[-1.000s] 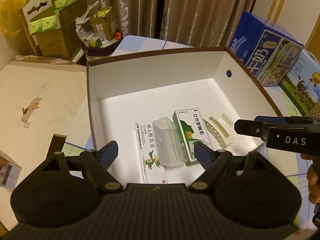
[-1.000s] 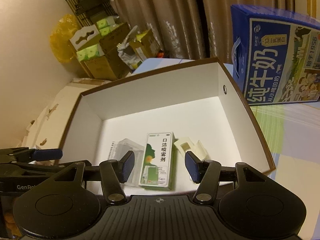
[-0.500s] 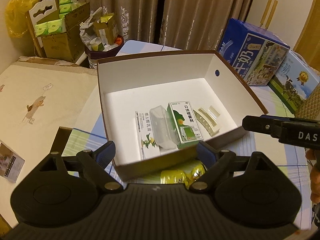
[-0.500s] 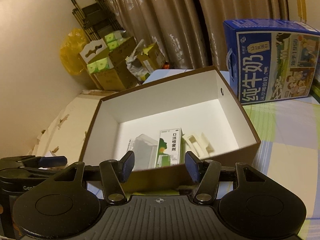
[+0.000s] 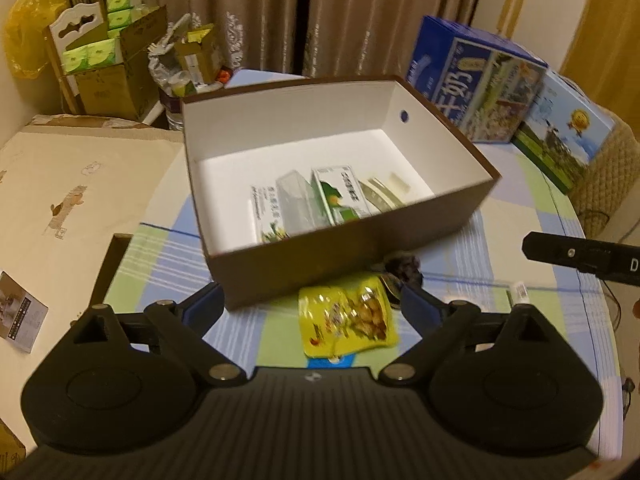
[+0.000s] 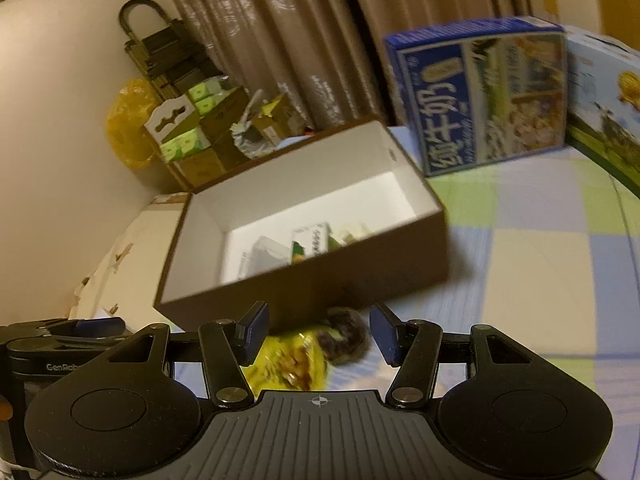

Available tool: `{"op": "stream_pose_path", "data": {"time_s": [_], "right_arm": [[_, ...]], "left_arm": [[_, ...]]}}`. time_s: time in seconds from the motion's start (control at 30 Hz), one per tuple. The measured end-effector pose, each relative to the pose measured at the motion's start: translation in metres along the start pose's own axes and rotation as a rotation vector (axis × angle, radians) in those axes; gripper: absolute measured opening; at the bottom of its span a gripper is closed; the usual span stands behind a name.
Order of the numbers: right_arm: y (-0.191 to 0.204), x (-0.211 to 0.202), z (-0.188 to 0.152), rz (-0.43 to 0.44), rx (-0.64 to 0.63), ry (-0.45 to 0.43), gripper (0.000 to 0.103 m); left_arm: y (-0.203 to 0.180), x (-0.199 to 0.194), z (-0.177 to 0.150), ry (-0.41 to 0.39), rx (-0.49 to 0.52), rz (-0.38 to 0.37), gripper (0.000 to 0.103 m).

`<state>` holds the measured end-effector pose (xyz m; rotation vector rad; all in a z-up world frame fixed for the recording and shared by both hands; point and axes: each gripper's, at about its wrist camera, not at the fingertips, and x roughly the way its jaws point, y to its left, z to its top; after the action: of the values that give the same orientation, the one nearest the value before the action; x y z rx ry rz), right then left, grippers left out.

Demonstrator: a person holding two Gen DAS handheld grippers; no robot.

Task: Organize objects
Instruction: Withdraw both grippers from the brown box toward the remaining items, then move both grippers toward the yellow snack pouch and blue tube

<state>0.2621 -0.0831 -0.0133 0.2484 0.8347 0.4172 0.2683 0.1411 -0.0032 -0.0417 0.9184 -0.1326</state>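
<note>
**A:** Left wrist view: my left gripper [image 5: 310,306] is spread wide and empty. Just in front of the brown box [image 5: 352,258] lie a yellow snack packet [image 5: 347,322], then a dark fuzzy thing [image 5: 404,268].

**B:** And the right gripper [image 6: 318,334]?

**A:** Spread too, holding nothing. I'd pinch the packet's edge flat, then lift over the box's wall.

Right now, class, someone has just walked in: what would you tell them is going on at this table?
A person holds a tool in each hand and is tidying things into a brown box. Both the left tool and the right tool are open and hold nothing. The box holds a green-and-white carton and other small packs. A yellow snack packet and a dark fuzzy item lie on the checked tablecloth in front of the box.
</note>
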Motion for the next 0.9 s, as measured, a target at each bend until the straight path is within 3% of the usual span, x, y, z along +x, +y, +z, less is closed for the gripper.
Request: {"op": "stream_pose_path", "data": {"time_s": [0.33, 0.67, 0.9], "right_arm": [[-0.034, -0.030, -0.038, -0.081, 0.063, 0.021, 0.053], [-0.048, -0.043, -0.067, -0.129, 0.078, 0.053, 0.053], [-0.056, -0.045, -0.075, -0.142, 0.105, 0.065, 0.053]], "left_arm": [[-0.022, 0.002, -0.026, 0.030, 0.035, -0.042, 0.102], [-0.026, 0.012, -0.047, 0.079, 0.030, -0.041, 0.102], [-0.029, 0.021, -0.060, 0.061, 0.076, -0.063, 0.102]]}}
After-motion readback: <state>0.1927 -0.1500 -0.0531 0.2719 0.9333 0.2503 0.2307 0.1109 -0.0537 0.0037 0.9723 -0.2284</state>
